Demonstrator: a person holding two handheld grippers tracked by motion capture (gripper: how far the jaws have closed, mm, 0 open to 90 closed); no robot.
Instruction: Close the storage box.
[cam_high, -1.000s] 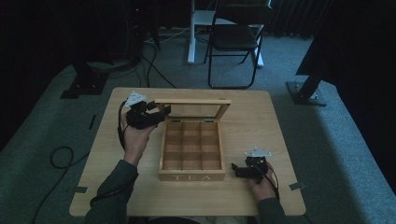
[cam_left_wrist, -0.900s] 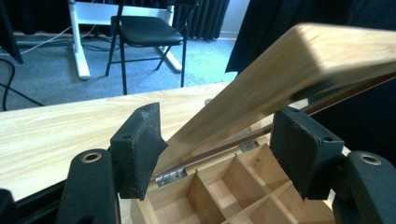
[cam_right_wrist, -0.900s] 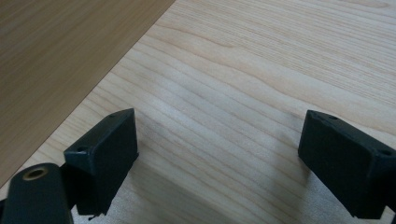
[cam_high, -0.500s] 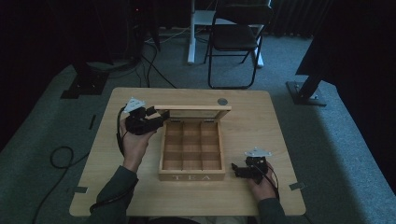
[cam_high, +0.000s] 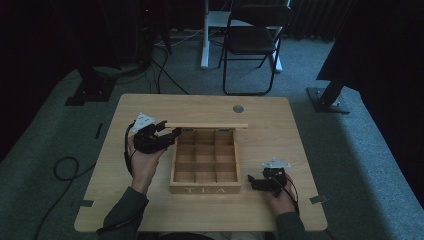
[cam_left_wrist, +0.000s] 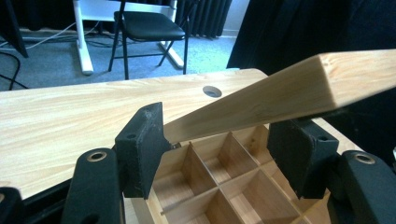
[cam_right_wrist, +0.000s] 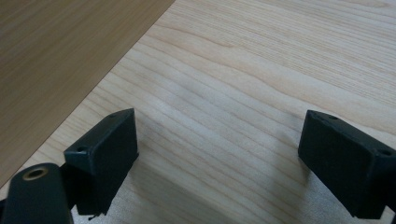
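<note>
Tea box lid stands raised between the gaping left tongs, ungripped; right tongs gape empty over the bench.

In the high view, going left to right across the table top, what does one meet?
Left black claw in the person's left hand → open wooden tea box with nine compartments → right black claw resting on the light wooden table.

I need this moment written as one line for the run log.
scene: tea box on table, lid raised | left gripper: open, at lid's left end | right gripper: open, beside box | compartments: look empty
</note>
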